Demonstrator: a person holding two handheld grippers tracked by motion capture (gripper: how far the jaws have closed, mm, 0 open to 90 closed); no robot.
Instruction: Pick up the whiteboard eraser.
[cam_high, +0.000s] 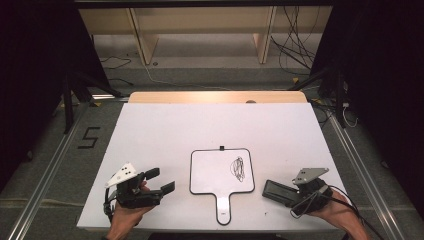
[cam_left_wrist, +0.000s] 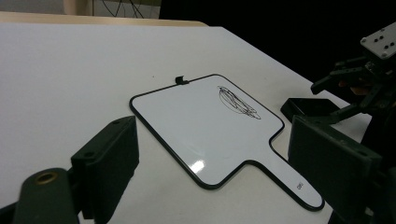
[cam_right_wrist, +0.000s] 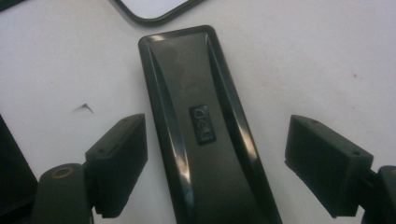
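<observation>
From the high view, a small white handled whiteboard with a black rim (cam_high: 220, 172) lies flat near the front of the white table (cam_high: 200, 130), its handle toward the person and a black scribble (cam_high: 238, 169) on its right side. The left gripper (cam_high: 162, 181) rests to the left of the board, jaws spread apart and empty. The right gripper (cam_high: 295, 192) sits to the right, over a black oblong eraser (cam_high: 278, 191).

In the left gripper view, the board (cam_left_wrist: 205, 126) lies between and beyond the parted jaws, with the eraser (cam_left_wrist: 310, 107) and the other gripper (cam_left_wrist: 343, 79) farther right.

In the right gripper view, the eraser (cam_right_wrist: 201, 126) lies lengthwise between the jaws, which stand apart on either side without touching it.
</observation>
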